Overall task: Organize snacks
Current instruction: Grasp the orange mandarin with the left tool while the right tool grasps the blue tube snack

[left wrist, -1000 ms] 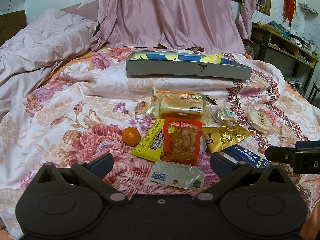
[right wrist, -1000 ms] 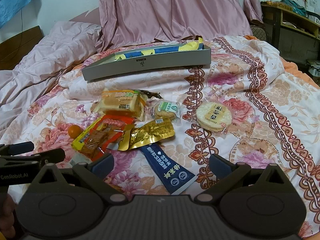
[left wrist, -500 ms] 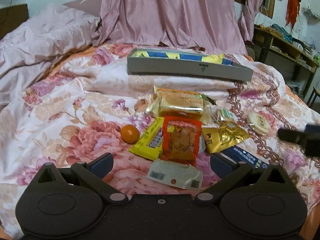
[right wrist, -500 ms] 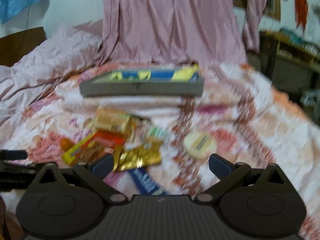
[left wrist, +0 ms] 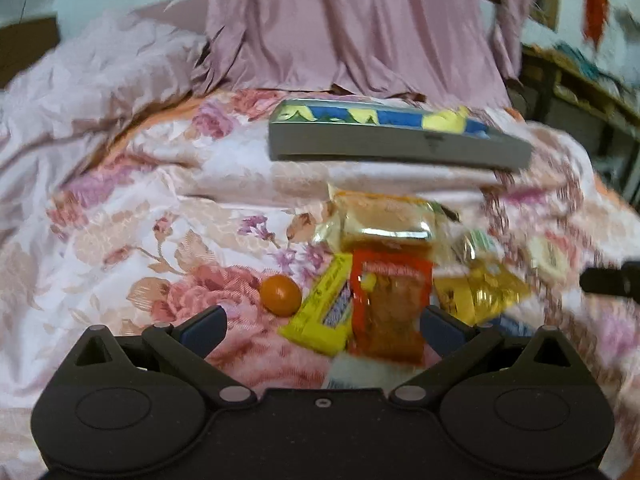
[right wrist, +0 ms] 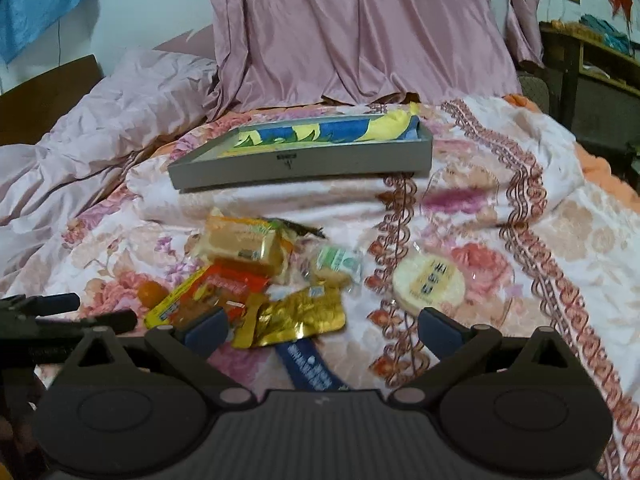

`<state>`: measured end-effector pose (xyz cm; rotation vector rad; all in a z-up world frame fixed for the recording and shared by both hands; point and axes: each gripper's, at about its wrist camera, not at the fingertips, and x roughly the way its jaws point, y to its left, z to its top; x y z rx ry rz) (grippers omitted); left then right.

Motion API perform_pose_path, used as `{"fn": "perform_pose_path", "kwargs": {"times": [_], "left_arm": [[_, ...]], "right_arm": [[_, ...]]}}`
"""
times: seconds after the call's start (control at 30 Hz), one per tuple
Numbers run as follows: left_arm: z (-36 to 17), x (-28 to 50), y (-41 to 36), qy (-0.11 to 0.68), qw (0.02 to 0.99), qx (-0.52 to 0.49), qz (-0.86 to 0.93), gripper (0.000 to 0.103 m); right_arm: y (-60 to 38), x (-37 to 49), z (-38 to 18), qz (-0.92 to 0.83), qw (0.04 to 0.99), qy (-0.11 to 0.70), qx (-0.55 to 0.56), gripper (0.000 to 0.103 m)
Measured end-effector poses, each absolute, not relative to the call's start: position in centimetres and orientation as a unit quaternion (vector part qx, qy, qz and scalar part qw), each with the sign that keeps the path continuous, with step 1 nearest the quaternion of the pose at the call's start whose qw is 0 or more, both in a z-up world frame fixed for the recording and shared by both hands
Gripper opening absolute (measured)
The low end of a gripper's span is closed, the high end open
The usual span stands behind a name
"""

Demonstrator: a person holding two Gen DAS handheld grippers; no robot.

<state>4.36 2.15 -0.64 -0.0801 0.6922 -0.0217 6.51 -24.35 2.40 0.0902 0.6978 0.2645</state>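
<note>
Several snacks lie heaped on the floral bedspread. In the left wrist view my left gripper (left wrist: 322, 326) is open just short of a red packet (left wrist: 390, 306), a yellow packet (left wrist: 326, 312) and a small orange (left wrist: 281, 294). A bread packet (left wrist: 386, 222) lies beyond them. In the right wrist view my right gripper (right wrist: 322, 326) is open and holds nothing. It hangs over a gold packet (right wrist: 298, 316) and a dark blue sachet (right wrist: 310, 368), with a round rice cracker (right wrist: 429, 282) to the right. A grey tray (right wrist: 304, 162) lined in blue and yellow sits behind.
A pink curtain (right wrist: 360, 28) hangs behind the bed. A rumpled pink quilt (right wrist: 92, 120) fills the left side. A wooden shelf unit (right wrist: 592, 60) stands at the right. The left gripper's fingers (right wrist: 60, 314) show at the left edge of the right wrist view.
Both grippers have moved forward toward the snack pile, which now looks nearer and lower. The right gripper's view swung and blurred midway. Neither has taken hold of anything.
</note>
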Motion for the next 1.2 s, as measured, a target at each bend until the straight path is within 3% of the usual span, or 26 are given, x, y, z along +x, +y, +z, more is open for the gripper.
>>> {"fn": "perform_pose_path", "kwargs": {"times": [0.4, 0.63, 0.7, 0.8, 1.0, 1.07, 1.2], "left_arm": [[-3.8, 10.2, 5.2, 0.371, 0.921, -0.114, 0.033, 0.1], [-4.3, 11.9, 4.8, 0.372, 0.923, -0.07, 0.065, 0.1], [-4.7, 12.6, 5.3, 0.378, 0.919, -0.084, 0.067, 0.097], [-5.8, 13.5, 6.1, 0.399, 0.907, -0.113, 0.07, 0.082], [-6.1, 13.6, 6.0, 0.398, 0.909, -0.1, 0.074, 0.07], [-6.3, 13.5, 6.1, 0.397, 0.909, -0.109, 0.065, 0.061], [-6.7, 13.6, 6.3, 0.405, 0.902, -0.139, 0.045, 0.06]], "right_arm": [[-24.9, 8.4, 0.6, 0.132, 0.923, 0.357, 0.059, 0.103], [-24.4, 8.5, 0.3, 0.146, 0.918, 0.362, 0.064, 0.103], [-24.4, 8.5, 0.3, 0.147, 0.918, 0.362, 0.064, 0.103], [-24.4, 8.4, 0.3, 0.146, 0.918, 0.362, 0.065, 0.103], [-24.5, 8.5, 0.2, 0.144, 0.917, 0.366, 0.071, 0.103], [-24.5, 8.4, 0.2, 0.145, 0.916, 0.367, 0.071, 0.103], [-24.4, 8.4, 0.3, 0.145, 0.917, 0.365, 0.069, 0.103]]}}
